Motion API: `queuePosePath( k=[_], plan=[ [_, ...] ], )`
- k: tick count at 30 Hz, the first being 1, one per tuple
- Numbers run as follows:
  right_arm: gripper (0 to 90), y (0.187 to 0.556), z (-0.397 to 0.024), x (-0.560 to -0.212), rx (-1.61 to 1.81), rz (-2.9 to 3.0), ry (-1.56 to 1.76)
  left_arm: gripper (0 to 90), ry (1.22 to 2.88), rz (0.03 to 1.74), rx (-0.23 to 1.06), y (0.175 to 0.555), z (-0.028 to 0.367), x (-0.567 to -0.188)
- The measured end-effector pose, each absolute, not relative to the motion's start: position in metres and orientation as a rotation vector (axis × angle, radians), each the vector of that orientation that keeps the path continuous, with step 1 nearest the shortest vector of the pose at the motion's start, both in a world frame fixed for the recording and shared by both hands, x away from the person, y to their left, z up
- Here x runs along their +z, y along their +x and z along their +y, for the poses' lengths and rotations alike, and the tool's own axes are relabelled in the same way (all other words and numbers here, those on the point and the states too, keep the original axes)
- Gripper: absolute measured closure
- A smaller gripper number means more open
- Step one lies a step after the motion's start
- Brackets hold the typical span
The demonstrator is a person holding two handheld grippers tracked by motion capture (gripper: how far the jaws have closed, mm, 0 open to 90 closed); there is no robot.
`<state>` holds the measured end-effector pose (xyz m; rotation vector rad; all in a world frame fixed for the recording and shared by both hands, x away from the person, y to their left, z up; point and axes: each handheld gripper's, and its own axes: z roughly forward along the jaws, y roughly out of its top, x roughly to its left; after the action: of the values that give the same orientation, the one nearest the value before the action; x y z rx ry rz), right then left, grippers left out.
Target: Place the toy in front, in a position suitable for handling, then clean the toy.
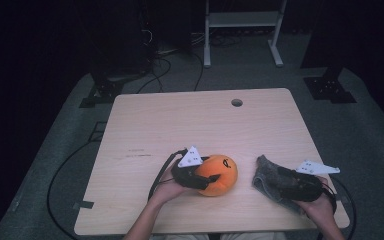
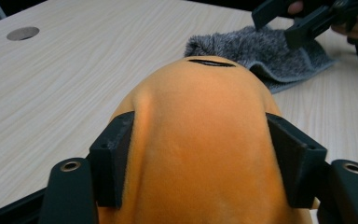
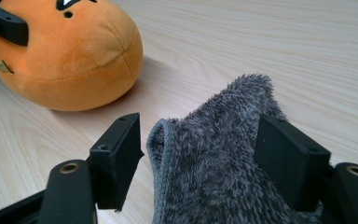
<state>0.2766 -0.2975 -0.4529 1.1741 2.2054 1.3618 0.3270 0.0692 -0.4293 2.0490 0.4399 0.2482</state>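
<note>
An orange plush toy (image 1: 219, 174) with a black mark on top lies on the wooden table (image 1: 180, 120) near its front edge. My left gripper (image 1: 203, 178) reaches it from the left, and in the left gripper view the plush toy (image 2: 200, 107) bulges between both pads (image 2: 114, 158), which touch its sides. To the right lies a crumpled grey cloth (image 1: 267, 176). My right gripper (image 1: 282, 179) is over it. In the right gripper view the cloth (image 3: 214, 154) sits between the jaws, against the right pad (image 3: 289, 161), with a narrow gap at the left one. The right gripper (image 2: 307, 18) hovers above the cloth (image 2: 261, 51).
A round cable hole (image 1: 236, 102) is near the table's far edge. Black cables trail off the front left corner and across the floor. A white frame (image 1: 242, 20) stands on the dark floor beyond the table.
</note>
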Motion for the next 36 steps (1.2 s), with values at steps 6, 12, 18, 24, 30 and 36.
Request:
queuePosePath(
  k=[6, 12, 18, 24, 30, 36],
  plan=[
    [30.1, 0.277, -0.297, -0.453, 1.345, 2.206, 1.179, 10.6, 2.010, 0.482, 0.263, 0.321, 0.079, -0.423],
    [30.1, 0.276, -0.298, -0.453, 1.338, 2.196, 1.189, 8.9, 1.984, 0.477, 0.322, 0.310, 0.102, -0.414],
    [30.1, 0.276, -0.298, -0.453, 1.336, 2.198, 1.193, 9.0, 1.992, 0.471, 0.317, 0.311, 0.107, -0.414],
    [30.1, 0.274, -0.297, -0.453, 1.321, 2.197, 1.178, 9.0, 2.009, 0.439, 0.309, 0.310, 0.100, -0.416],
    [30.0, 0.278, -0.300, -0.451, 1.320, 2.186, 1.182, 8.9, 2.033, 0.438, 0.321, 0.307, 0.100, -0.416],
    [30.1, 0.282, -0.298, -0.451, 1.312, 2.187, 1.174, 8.7, 2.035, 0.456, 0.305, 0.309, 0.104, -0.418]
  ],
)
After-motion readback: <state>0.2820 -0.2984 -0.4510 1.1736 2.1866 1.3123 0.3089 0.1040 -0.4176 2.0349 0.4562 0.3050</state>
